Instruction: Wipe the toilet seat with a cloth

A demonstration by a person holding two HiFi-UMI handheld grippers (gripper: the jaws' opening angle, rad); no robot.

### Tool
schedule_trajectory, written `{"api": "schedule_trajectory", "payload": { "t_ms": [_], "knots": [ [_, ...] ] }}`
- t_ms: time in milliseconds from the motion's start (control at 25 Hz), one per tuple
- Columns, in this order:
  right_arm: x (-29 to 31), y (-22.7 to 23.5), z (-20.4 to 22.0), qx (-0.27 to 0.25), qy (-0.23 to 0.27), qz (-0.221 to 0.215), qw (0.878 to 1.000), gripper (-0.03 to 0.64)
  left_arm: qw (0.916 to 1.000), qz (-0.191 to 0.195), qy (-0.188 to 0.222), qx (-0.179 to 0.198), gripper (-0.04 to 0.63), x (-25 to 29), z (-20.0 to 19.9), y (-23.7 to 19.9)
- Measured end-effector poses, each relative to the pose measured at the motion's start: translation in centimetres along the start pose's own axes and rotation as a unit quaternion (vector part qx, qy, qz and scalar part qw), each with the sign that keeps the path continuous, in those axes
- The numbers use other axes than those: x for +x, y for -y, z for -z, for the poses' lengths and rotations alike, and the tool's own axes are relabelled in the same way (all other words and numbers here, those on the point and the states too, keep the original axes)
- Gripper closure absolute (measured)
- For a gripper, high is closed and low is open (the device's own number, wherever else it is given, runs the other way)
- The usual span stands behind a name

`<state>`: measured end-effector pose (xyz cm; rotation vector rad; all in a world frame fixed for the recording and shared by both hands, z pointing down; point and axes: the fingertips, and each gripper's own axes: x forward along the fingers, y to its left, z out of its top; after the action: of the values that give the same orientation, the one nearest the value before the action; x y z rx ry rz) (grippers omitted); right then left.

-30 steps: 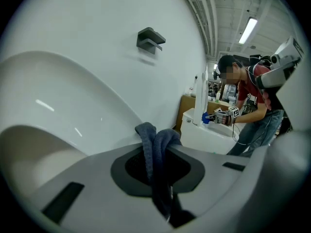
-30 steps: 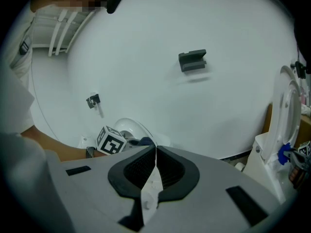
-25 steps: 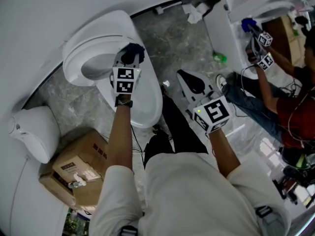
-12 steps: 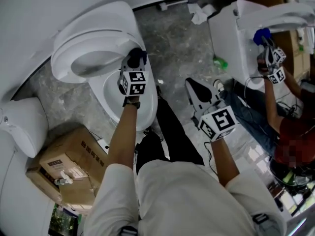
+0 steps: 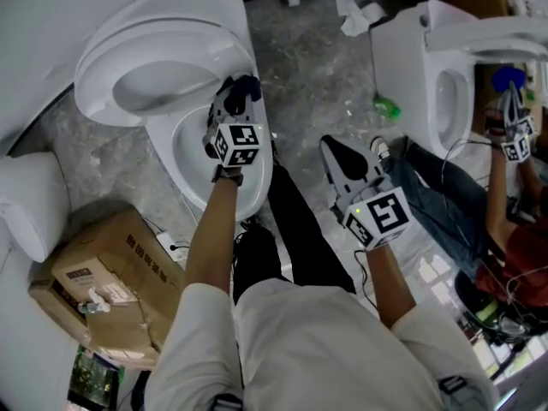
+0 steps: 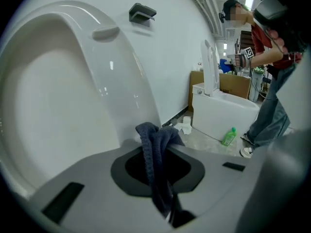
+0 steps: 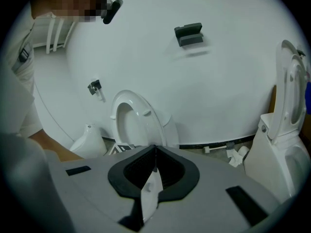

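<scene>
A white toilet stands at the upper left, with its seat raised and its bowl open below. My left gripper is over the bowl's right rim, shut on a dark blue cloth. In the left gripper view the cloth hangs bunched between the jaws, close to the raised seat. My right gripper hovers over the floor to the right of the toilet, shut and holding nothing. Its jaws point toward the toilet.
A cardboard box lies at the lower left beside a white fixture. A second toilet stands at the right, where another person works with grippers. A green bottle and crumpled tissue lie on the stone floor.
The head view has swung, so the toilet sits higher and further left. My left gripper with the cloth has slid slightly along the bowl's right rim. The right gripper has hardly moved.
</scene>
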<state>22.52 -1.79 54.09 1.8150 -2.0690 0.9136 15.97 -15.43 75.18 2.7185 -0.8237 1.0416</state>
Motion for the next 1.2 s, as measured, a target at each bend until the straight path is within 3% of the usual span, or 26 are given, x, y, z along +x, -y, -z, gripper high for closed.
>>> {"api": "schedule_trajectory", "payload": {
  "t_ms": [120, 280, 480, 760, 1200],
  "knots": [
    [0.1, -0.3, 1.1, -0.015, -0.008, -0.002, 1.000, 0.587, 0.9996, -0.021, -0.006, -0.017, 0.558, 0.3, 2.1, -0.7],
    [0.0, -0.6, 2.6, -0.030, -0.021, -0.003, 0.999, 0.587, 0.9957, -0.056, -0.019, -0.071, 0.558, 0.8, 5.4, -2.5],
    [0.4, -1.3, 4.3, -0.064, -0.043, -0.001, 0.997, 0.586, 0.9948, -0.075, -0.035, -0.060, 0.558, 1.1, 8.1, -3.8],
    [1.6, -3.1, 4.7, -0.076, -0.045, -0.010, 0.996, 0.586, 0.9889, -0.101, -0.026, -0.106, 0.558, -0.3, 10.7, -6.5],
    [3.7, -6.4, 3.0, -0.093, -0.043, -0.040, 0.994, 0.588, 0.9744, -0.154, -0.053, -0.155, 0.560, -5.4, 14.2, -12.6]
  ]
}}
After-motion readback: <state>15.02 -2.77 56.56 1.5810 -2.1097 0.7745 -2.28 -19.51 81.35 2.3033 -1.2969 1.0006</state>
